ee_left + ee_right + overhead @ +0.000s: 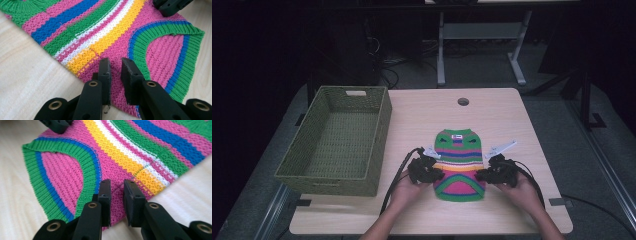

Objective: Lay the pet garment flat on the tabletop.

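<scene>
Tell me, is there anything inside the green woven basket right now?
No, the green woven basket at the table's left shows only its bare woven floor in the high view.

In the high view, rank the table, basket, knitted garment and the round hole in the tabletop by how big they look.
1. table
2. green wicker basket
3. striped knitted garment
4. round hole

The basket's tall walls rise toward the camera, which may inflate it a little, but the order is clear.
</scene>
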The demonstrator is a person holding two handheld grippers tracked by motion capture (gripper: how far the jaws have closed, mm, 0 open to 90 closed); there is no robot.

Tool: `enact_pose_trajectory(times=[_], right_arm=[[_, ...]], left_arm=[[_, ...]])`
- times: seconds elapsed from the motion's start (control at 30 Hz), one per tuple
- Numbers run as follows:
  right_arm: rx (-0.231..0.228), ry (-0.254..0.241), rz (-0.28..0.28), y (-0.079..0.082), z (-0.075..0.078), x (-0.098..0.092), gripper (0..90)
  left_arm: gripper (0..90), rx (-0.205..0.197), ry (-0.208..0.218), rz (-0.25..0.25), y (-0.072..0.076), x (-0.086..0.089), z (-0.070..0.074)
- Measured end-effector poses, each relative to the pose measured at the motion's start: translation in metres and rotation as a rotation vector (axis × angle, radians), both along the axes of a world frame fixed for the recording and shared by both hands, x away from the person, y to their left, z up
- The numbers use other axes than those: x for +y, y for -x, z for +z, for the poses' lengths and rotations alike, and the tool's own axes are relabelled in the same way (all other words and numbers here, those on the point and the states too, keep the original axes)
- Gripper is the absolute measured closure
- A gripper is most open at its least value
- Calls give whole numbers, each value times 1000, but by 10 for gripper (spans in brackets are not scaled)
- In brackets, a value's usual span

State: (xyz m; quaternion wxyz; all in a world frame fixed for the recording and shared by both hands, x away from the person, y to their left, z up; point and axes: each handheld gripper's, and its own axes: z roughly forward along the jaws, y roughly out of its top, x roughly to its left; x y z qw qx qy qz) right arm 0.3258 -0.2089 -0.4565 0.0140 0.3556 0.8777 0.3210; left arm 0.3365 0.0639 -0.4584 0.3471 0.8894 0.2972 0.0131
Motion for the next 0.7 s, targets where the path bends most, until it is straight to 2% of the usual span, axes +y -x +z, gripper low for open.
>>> enact_pose_trajectory(times=[0.07, 0.1, 0.13, 0.23, 0.3, 0.33, 0.5, 0.67, 0.7], right_arm=[[6, 1, -6, -6, 0, 0, 755], [11, -3, -8, -9, 0, 0, 755], [9, -4, -16, -11, 0, 0, 755], [15, -24, -25, -16, -2, -1, 753], [13, -21, -35, -19, -2, -1, 748], [16, -18, -34, -21, -1, -1, 747], [15, -3, -35, -29, 0, 0, 740], [23, -44, -68, -35, -3, -4, 735], [24, -48, -74, -36, -4, -4, 735]], left_arm=[[767, -8, -24, -3, -4, -1, 1], [763, -8, -15, 13, -5, -3, 1], [762, -9, -24, 6, -8, -3, 1], [762, -6, -13, 18, -12, -2, 0], [762, -2, 8, 38, -14, -2, -1], [762, -2, -10, 22, -16, -1, 0], [756, -5, -15, 42, -23, -4, 0], [755, -7, -3, 61, -29, -4, -1], [754, -3, 12, 75, -30, -3, -2]])
